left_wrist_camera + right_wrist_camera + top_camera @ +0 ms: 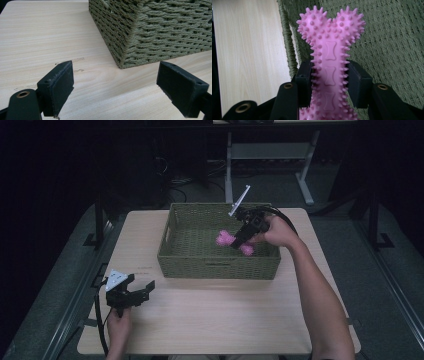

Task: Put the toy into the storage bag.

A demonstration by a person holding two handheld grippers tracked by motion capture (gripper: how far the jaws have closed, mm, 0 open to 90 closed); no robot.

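In the high view, nearest the camera, my left gripper [141, 288] sits low over the wooden table [215, 320], well short of the basket's [218, 268] near left corner, jaws spread with nothing between them. My right gripper [239, 240] reaches down inside the basket at its right side, pinching the pink spiky bone toy [226, 239], which hangs above the woven floor.

In the left gripper view, my two black jaws stand wide apart over bare wood, the basket's [160, 32] corner rising just beyond them.

In the right gripper view, my jaws are clamped on the shaft of the bone toy [331, 50], its knobbed end pointing away from me, the basket's [287, 45] wall and weave behind it.
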